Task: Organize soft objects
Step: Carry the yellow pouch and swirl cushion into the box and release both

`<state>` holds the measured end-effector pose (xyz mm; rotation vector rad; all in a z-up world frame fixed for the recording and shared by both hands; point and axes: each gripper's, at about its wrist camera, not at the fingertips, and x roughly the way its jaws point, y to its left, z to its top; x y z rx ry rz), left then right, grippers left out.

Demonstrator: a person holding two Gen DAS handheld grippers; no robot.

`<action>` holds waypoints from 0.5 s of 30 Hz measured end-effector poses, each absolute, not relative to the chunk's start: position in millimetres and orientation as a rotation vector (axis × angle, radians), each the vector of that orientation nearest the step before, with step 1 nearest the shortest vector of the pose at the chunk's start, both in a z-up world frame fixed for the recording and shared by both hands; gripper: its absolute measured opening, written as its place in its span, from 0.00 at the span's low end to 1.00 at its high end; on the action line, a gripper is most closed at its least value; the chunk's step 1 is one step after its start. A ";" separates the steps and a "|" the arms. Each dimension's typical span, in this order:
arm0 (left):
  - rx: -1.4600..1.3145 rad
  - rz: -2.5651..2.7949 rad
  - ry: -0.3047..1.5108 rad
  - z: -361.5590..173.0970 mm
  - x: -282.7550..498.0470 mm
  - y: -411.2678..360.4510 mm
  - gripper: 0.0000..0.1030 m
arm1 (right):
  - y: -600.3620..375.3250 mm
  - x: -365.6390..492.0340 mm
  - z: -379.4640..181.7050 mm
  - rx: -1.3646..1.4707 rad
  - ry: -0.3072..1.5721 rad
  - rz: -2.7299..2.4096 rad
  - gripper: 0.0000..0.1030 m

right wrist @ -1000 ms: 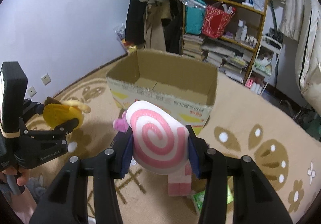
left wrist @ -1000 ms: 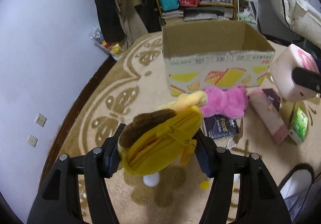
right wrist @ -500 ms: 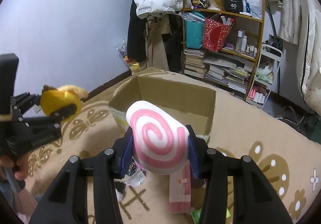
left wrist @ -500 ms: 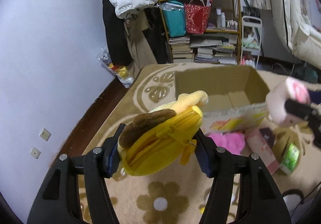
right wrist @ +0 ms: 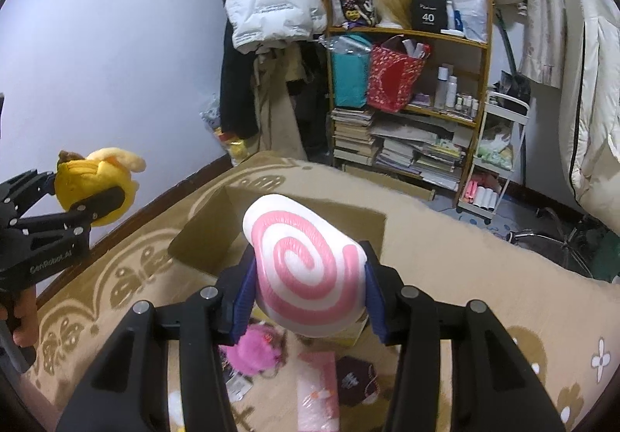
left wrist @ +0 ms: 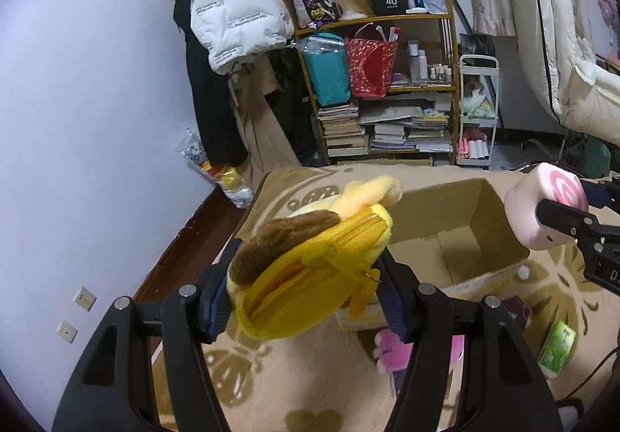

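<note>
Both grippers have risen since a second ago. The left gripper (left wrist: 306, 288) clamps a yellow plush pouch (left wrist: 310, 273), the right gripper (right wrist: 308, 300) a pink swirl cushion (right wrist: 306, 269), both now held above the open cardboard box (left wrist: 457, 234) rather than low before its printed side.

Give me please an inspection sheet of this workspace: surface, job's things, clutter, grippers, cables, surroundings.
Surface: beige patterned rug.
Job's things: yellow plush pouch and pink swirl cushion both held in the air; open cardboard box on the rug; pink plush toy on the rug.
Clutter: green packet, pink wrapped pack.
Grippers: left gripper shut on the pouch; right gripper shut on the cushion.
Cables: nothing seen.
Surroundings: bookshelf, white jacket.
</note>
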<state>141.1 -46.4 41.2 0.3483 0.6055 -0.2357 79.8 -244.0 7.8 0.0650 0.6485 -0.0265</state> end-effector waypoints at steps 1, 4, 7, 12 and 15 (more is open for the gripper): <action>0.349 -0.237 0.600 39.8 141.7 -48.1 0.60 | -247.9 83.4 8.3 0.063 0.646 -0.036 0.51; 0.346 -0.245 0.599 32.5 147.0 -52.4 0.61 | -256.3 90.1 7.6 0.066 0.640 -0.052 0.51; 0.359 -0.236 0.620 22.2 157.3 -57.1 0.61 | -264.9 97.6 3.2 0.090 0.645 -0.062 0.51; 0.370 -0.239 0.656 8.3 175.4 -65.6 0.61 | -269.5 105.4 -6.3 0.099 0.652 -0.064 0.52; 0.398 -0.257 0.664 2.7 188.0 -80.7 0.61 | -269.8 112.3 -11.1 0.104 0.657 -0.057 0.54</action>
